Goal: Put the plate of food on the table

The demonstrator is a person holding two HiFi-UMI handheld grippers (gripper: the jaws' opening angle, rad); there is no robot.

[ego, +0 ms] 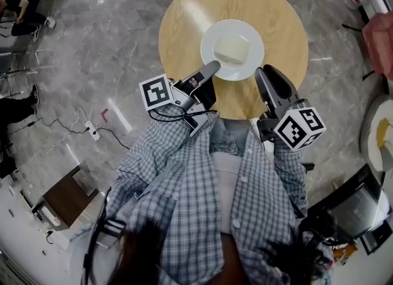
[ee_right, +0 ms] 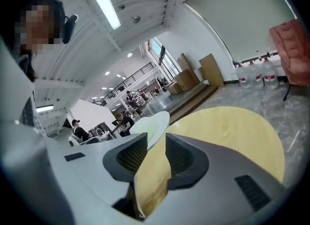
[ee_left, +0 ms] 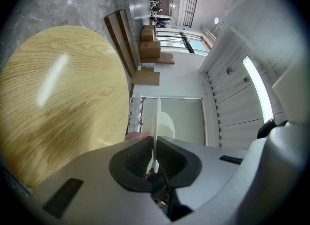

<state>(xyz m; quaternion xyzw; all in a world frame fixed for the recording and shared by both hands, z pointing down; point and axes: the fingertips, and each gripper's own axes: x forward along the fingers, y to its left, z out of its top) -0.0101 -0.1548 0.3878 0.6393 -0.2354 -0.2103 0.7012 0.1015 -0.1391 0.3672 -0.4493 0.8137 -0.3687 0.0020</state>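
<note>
A white plate [ego: 253, 39] carrying a pale block of food [ego: 232, 49] is over the middle of the round wooden table [ego: 184, 19]. My left gripper [ego: 213, 66] is shut on the plate's near-left rim; in the left gripper view the rim [ee_left: 156, 115] runs edge-on between the jaws of the left gripper [ee_left: 155, 145], with the table [ee_left: 58, 98] to the left. My right gripper [ego: 261, 72] sits by the plate's near-right rim. In the right gripper view the right gripper [ee_right: 156, 144] is open, and the plate [ee_right: 154, 124] lies just beyond its jaws over the table [ee_right: 232, 127].
A power strip with cables [ego: 92, 132] lies on the marble floor to the left. A low wooden cabinet [ego: 64, 199] stands bottom left. A pink chair [ego: 381, 38] and another table [ego: 379, 131] are at the right. People sit far left [ego: 21, 7]. Water bottles [ee_right: 254, 76] line a wall.
</note>
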